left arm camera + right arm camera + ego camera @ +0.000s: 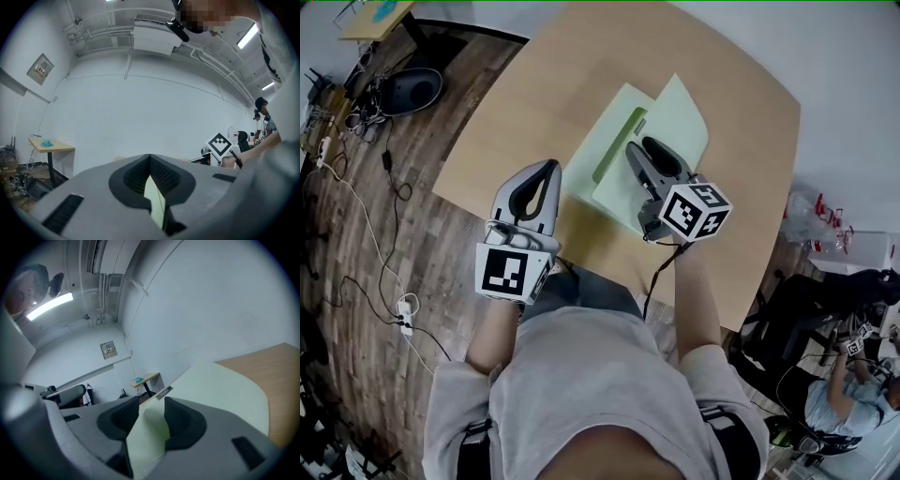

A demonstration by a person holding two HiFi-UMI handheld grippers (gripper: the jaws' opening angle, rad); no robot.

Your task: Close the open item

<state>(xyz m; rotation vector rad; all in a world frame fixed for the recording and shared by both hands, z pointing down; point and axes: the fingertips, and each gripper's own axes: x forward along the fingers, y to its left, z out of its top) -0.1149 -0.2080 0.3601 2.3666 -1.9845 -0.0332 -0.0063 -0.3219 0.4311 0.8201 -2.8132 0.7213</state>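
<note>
A pale green folder (pixel 605 122) lies open on the wooden table (pixel 572 66), with a green clip bar (pixel 619 142) along its spine. My left gripper (pixel 551 169) is at the folder's left cover, shut on its edge; the thin green sheet (pixel 155 206) shows edge-on between the closed jaws (pixel 150 159). My right gripper (pixel 636 148) is at the near edge of the right flap (pixel 675 117), which stands raised and curved. In the right gripper view that flap (pixel 211 390) passes through the gap of the right gripper (pixel 152 401), whose jaws stand slightly apart.
The table's near edge is just behind both grippers. Cables and a power strip (pixel 406 314) lie on the wood floor to the left, with a black chair base (pixel 411 91). A seated person (pixel 844 398) is at the lower right. A small side table (pixel 49 146) stands by the wall.
</note>
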